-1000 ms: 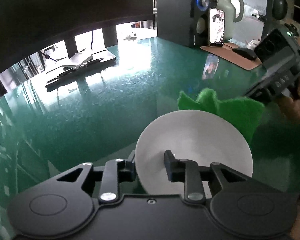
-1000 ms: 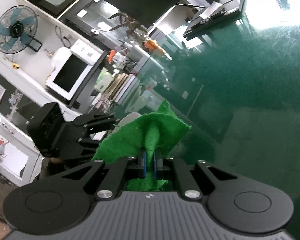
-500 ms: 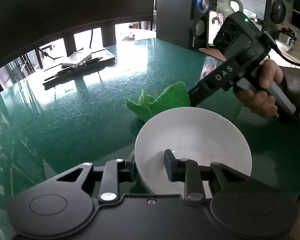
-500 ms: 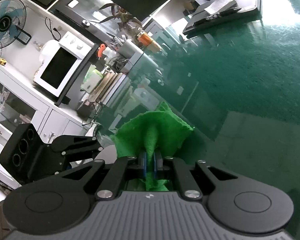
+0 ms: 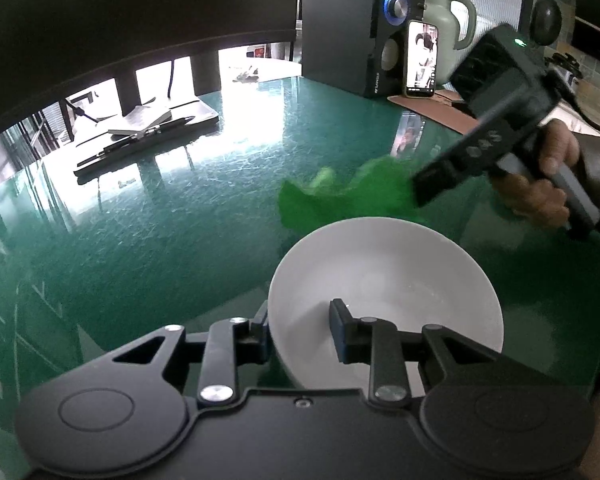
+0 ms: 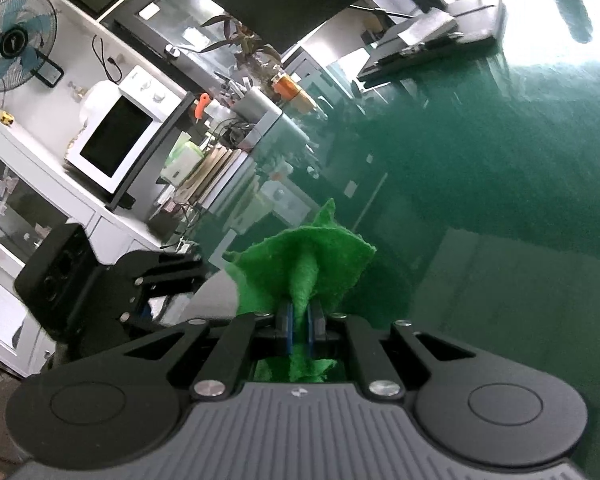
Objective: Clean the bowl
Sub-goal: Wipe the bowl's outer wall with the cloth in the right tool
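Left wrist view: 1 bowl (image 5: 384, 280), 1 cloth (image 5: 340, 200), 2 grippers.

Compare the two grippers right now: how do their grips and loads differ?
The left gripper straddles the white bowl rim, one finger inside, one outside; the right gripper pinches a soft green cloth. The left fingers stand apart; the right are nearly together. Both are loaded, over the green table.
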### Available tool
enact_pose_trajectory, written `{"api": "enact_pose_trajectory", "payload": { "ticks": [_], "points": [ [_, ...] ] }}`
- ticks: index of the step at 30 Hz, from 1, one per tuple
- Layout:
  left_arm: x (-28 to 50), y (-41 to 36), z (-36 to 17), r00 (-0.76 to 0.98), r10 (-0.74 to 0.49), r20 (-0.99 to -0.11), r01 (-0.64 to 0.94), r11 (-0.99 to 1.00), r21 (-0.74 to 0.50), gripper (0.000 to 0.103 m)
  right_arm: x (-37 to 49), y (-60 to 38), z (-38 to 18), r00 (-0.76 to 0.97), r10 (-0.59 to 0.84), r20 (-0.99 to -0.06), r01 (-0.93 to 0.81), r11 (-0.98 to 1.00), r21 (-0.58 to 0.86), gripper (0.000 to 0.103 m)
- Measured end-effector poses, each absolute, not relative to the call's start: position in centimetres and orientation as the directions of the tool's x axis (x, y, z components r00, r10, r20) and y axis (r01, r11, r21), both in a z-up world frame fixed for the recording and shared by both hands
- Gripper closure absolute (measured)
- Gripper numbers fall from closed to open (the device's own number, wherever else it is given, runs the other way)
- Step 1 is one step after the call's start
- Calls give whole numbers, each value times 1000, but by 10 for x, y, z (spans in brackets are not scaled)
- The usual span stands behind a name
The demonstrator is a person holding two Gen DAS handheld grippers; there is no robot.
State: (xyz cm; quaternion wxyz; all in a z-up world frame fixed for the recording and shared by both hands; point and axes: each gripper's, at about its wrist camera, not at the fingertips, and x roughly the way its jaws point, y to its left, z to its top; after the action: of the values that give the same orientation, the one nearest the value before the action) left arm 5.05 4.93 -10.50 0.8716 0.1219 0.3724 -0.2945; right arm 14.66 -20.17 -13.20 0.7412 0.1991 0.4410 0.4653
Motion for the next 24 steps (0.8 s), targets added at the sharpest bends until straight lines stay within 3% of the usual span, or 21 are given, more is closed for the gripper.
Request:
{"api": "enact_pose_trajectory", "payload": {
  "ticks": [24],
  "points": [
    [57,47,-107,500,-477,-723,647,761,-55,68,156,-179,-127,110,876,-470,-571,442,692,95]
  ]
}}
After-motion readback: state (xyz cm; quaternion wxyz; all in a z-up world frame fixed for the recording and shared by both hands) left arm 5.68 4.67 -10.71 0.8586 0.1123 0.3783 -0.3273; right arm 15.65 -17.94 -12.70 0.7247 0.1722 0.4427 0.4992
